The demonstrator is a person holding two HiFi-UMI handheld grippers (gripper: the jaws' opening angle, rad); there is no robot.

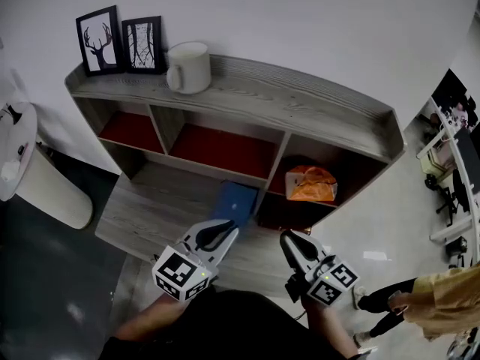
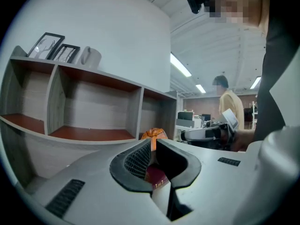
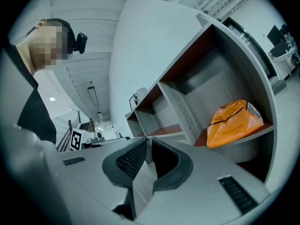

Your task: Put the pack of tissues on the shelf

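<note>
**A:** What is seen largest?

**B:** The shelf [image 1: 300, 103] is set against a white wall. It is made up of a long top, three red-floored compartments beneath it, and a lower ledge in front.

**A:** And the tongs?

**B:** Both are held over the ledge's front edge. The left tongs [image 1: 233, 232] are seen drawn together, with only a sliver left between the pads and nothing caught there. They are pointed toward the blue item [image 1: 235, 203]. The right tongs [image 1: 286, 237] are likewise clenched on nothing.

**A:** Where is the blue item laid?

**B:** It is laid flat on the ledge, before the divider between the middle and right compartments. What it is cannot be told.

**A:** Where is the pack found?

**B:** The orange pack [image 1: 311, 184] is laid in the right compartment, near the front edge of its floor. It is gripped by neither tongs.

**A:** What is carried on the top?

**B:** A white mug [image 1: 187, 67] is stood upright toward the left end, its handle turned to the frames. A deer frame [image 1: 99, 40] and a branch frame [image 1: 143, 45] are propped at the left corner against the wall, just beside the mug.
</note>
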